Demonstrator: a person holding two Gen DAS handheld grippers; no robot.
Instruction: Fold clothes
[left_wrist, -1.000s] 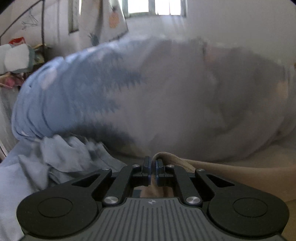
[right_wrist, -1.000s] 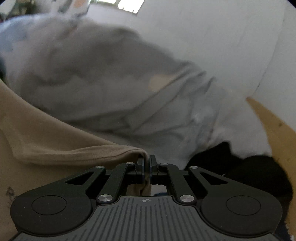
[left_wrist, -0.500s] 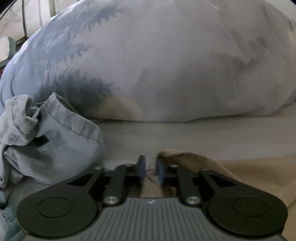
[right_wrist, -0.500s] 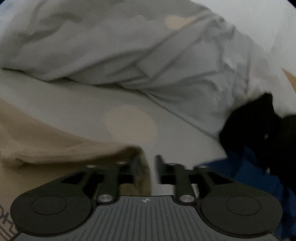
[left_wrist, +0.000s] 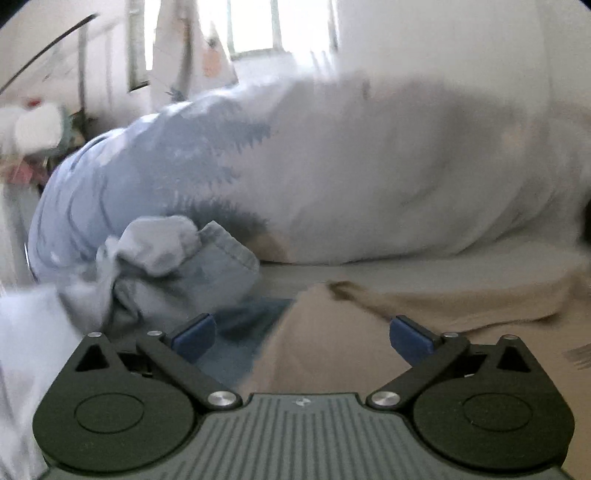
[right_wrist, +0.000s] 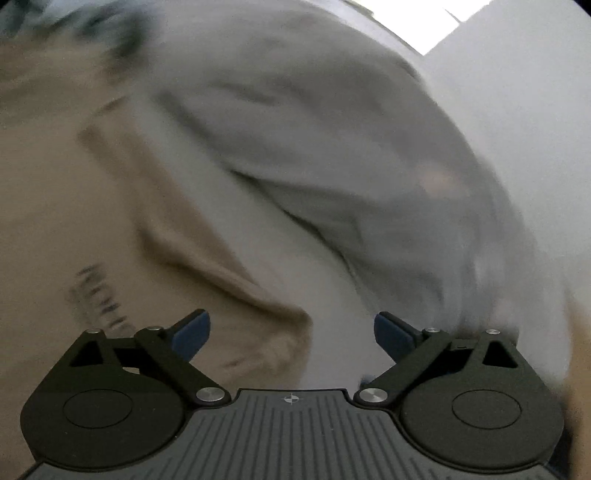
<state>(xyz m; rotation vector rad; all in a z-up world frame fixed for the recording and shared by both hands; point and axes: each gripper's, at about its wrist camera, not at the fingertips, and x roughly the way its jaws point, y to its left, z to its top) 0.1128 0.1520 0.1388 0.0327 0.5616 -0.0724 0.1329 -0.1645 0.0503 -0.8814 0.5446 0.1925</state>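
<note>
The tan garment lies spread on the bed, short of the quilt. Left gripper and right gripper have just opened, released, gripping nothing. One fold appears laid; crumpled blue clothes remain unfolded.

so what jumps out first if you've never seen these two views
The big pale duvet with a blue tree print fills the back of the left wrist view. In front lies the tan garment, spread under the open left gripper; its edge also runs toward the open right gripper.
</note>
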